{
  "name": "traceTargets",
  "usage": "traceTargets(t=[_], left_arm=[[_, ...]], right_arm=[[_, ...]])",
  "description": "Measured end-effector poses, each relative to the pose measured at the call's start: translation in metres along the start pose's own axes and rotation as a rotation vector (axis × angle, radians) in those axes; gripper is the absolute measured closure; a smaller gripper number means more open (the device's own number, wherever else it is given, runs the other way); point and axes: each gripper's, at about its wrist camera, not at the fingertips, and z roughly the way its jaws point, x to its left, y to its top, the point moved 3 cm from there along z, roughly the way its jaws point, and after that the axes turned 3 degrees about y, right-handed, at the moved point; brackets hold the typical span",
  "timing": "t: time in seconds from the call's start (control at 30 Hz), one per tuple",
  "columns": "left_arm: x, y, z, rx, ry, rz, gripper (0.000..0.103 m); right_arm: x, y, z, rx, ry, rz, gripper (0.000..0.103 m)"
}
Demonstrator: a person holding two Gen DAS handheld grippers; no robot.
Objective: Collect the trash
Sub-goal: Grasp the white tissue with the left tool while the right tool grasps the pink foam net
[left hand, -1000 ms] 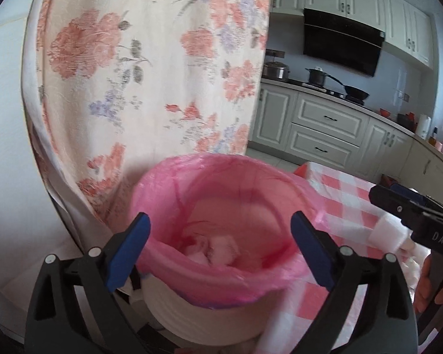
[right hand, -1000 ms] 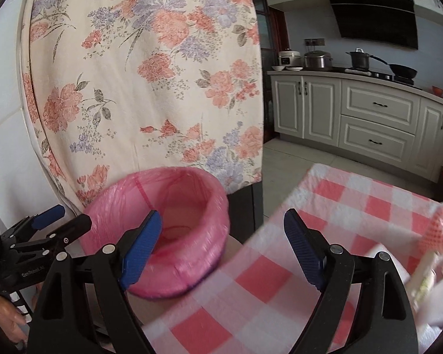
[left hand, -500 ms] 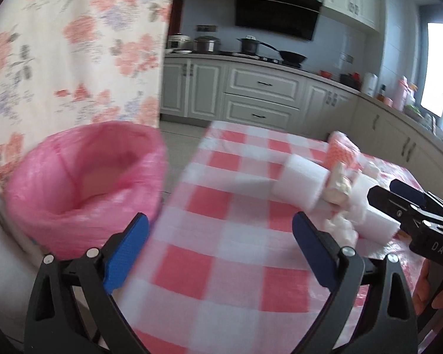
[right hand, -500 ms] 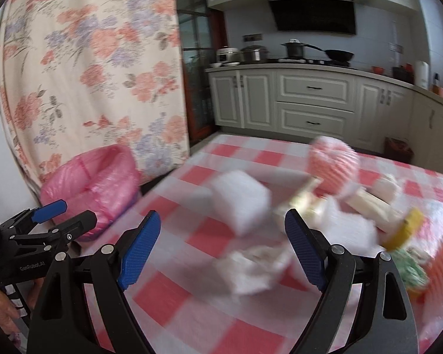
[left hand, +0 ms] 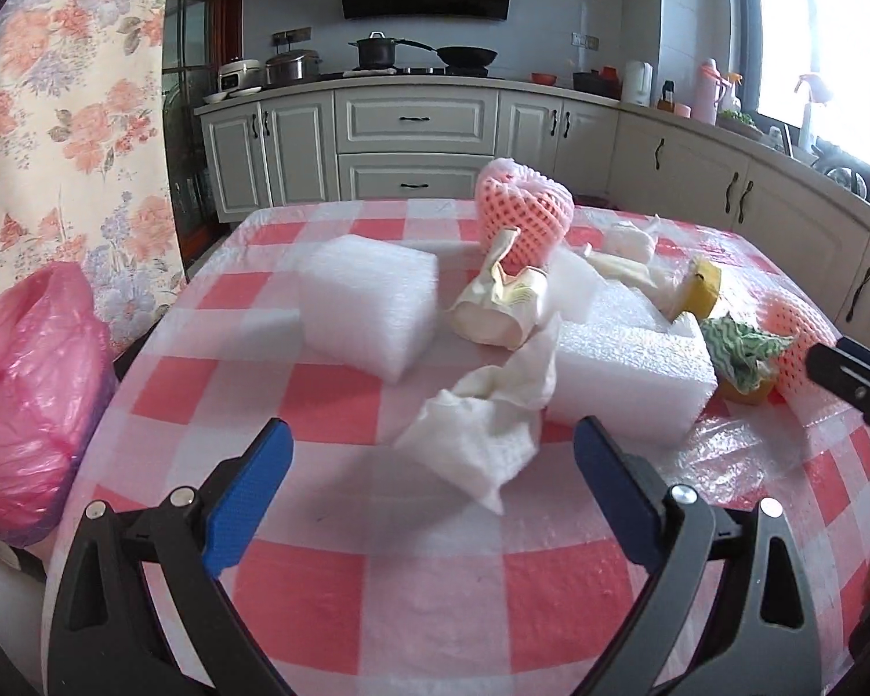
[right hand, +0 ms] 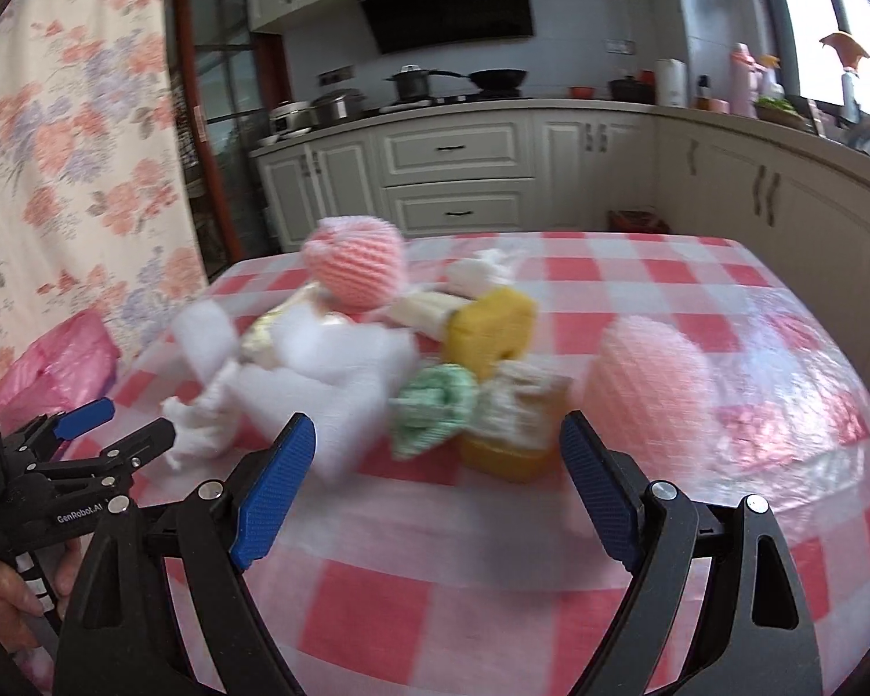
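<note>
Both grippers, left gripper (left hand: pixel 432 487) and right gripper (right hand: pixel 438 487), gape empty; pink-lined bin (left hand: pixel 29 400) beside table (left hand: pixel 435 591), contents hidden.

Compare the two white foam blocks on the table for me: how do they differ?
The left foam block stands taller and lies apart from the pile; the right foam block lies flatter and longer. The right one has the crumpled tissue draped against it; the left one is untouched. Both are white and rest on the checked tablecloth.

On the counter (left hand: pixel 435 591), a crumpled tissue (left hand: pixel 481 441) lies nearest, a foam block (left hand: pixel 371 304) behind it to the left, another foam block (left hand: pixel 626 371) to its right. The lined bin (left hand: pixel 29 406) stands off the counter's left edge.
</note>
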Motion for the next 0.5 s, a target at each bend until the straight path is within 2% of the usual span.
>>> traceTargets(t=[0.27, 0.43, 0.5], left_arm=[[-0.008, 0.01, 0.023, 0.035, 0.019, 0.001, 0.015], [-0.006, 0.012, 0.039, 0.095, 0.025, -0.013, 0.023], [-0.005, 0.012, 0.042, 0.107, 0.023, -0.019, 0.026]], right_arm=[[-0.054, 0.006, 0.004, -0.015, -0.116, 0.09, 0.02], [-0.077, 0.0, 0.028, 0.05, -0.173, 0.122, 0.019], [-0.085, 0.001, 0.039, 0.083, -0.168, 0.156, 0.019]])
